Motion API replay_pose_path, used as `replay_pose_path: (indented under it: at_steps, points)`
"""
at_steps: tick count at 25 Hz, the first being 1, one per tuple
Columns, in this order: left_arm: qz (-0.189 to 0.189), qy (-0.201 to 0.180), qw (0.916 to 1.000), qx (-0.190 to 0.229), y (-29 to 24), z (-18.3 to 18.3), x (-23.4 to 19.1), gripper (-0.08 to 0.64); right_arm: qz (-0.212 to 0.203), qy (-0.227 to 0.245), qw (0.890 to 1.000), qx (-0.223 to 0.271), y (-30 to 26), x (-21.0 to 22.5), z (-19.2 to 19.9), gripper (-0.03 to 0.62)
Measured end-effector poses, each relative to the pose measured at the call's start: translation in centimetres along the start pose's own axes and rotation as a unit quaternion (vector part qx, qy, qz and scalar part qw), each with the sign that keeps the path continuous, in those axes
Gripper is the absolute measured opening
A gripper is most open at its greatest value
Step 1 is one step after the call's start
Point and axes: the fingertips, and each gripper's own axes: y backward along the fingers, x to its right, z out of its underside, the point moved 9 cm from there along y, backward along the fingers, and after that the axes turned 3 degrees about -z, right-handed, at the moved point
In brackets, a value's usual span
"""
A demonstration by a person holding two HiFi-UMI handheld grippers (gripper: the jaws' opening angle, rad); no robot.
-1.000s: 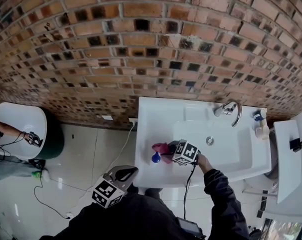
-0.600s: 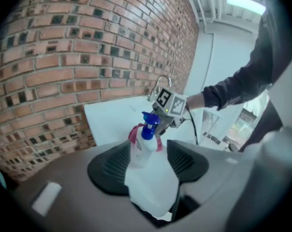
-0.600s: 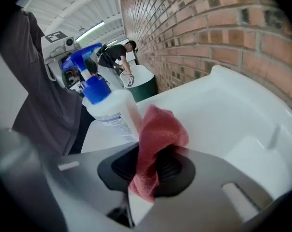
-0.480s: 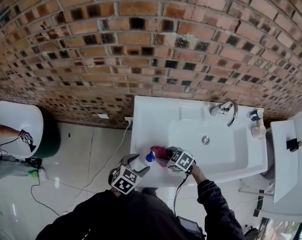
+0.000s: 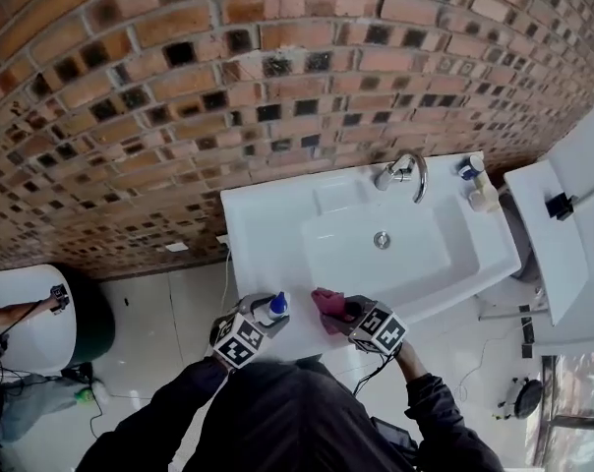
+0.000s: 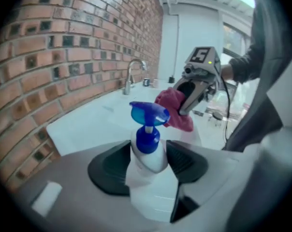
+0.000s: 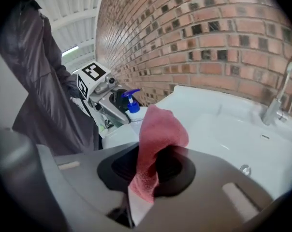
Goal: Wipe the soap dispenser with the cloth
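At the front rim of the sink point(image 5: 246, 216), the left claw point(image 5: 263, 310) is closing around the upright soap dispenser point(image 6: 147, 151). The right claw point(image 7: 153, 167) is clamping the pink cloth point(image 7: 158, 129) just beside it. Steadying the dispenser first, then wiping downward, seems best.

White sink point(image 5: 267, 214), chrome faucet point(image 5: 407, 171) — brick wall point(image 5: 179, 96) behind; tiled floor point(image 5: 169, 303)
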Motion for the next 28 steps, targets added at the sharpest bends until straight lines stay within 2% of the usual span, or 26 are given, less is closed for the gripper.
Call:
replay_pose_path:
  at_steps: [2,3,5,7,9,10,11,12,13,17,19,21,23,24,26,28]
  points:
    - [0.064,-0.076,0.995,0.002,0.1,0.3,-0.6,0.231,0.011,-0.019,1.0,0.015,0.4,-0.6,0.2,0.071]
    - [0.095,-0.117,0.9886,0.001,0.1,0.3,-0.9,0.224,0.017,-0.024,0.999,0.015,0.4,-0.8,0.4,0.071]
    - [0.153,-0.192,0.9692,-0.005,0.1,0.3,-1.4,0.215,0.026,-0.028,0.999,0.013,0.2,-1.4,0.9,0.069]
    - [0.206,-0.253,0.9453,-0.014,-0.1,0.0,-1.7,0.21,0.025,-0.031,0.999,0.011,0.1,-2.4,0.6,0.071]
    - [0.239,-0.293,0.9256,-0.022,-0.5,-0.6,-1.7,0.209,0.02,-0.032,0.999,0.008,0.0,-3.4,0.0,0.071]
    - [0.243,-0.306,0.92,-0.023,-0.7,-0.9,-1.7,0.212,0.017,-0.029,0.999,0.005,-0.2,-3.7,-0.3,0.071]
    - [0.24,-0.315,0.918,-0.021,-0.7,-1.0,-1.7,0.213,0.014,-0.021,1.0,0.0,-0.3,-3.9,-0.7,0.071]
    - [0.232,-0.316,0.9198,-0.016,-0.7,-1.1,-1.7,0.213,0.011,-0.007,1.0,-0.007,-0.5,-3.9,-1.0,0.071]
    - [0.221,-0.309,0.925,-0.009,-0.6,-1.1,-1.8,0.223,0.008,0.01,1.0,-0.017,-0.6,-3.8,-1.5,0.069]
    - [0.17,-0.225,0.9592,0.023,1.3,-0.9,-2.4,0.239,-0.007,0.098,0.993,-0.063,-0.7,-2.1,-4.5,0.07]
    - [0.122,-0.159,0.9791,0.038,2.7,-0.6,-2.6,0.236,-0.034,0.131,0.988,-0.077,-0.9,-1.3,-6.2,0.071]
    - [0.08,-0.064,0.9932,0.054,4.1,-0.2,-2.4,0.185,-0.067,0.165,0.979,-0.095,-1.8,-0.8,-7.4,0.069]
    - [0.061,0.028,0.9954,0.069,4.8,0.6,-1.4,0.117,-0.096,0.204,0.966,-0.131,-3.1,-0.5,-8.2,0.069]
    - [0.058,0.058,0.9939,0.073,4.8,1.1,-0.8,0.101,-0.108,0.22,0.958,-0.148,-3.7,-0.4,-8.3,0.07]
    - [0.054,0.083,0.9926,0.07,4.3,1.8,0.2,0.087,-0.13,0.247,0.944,-0.176,-4.8,-0.4,-8.5,0.07]
    - [0.044,0.092,0.9924,0.069,3.6,1.9,0.7,0.078,-0.151,0.25,0.938,-0.188,-5.5,-0.5,-8.4,0.069]
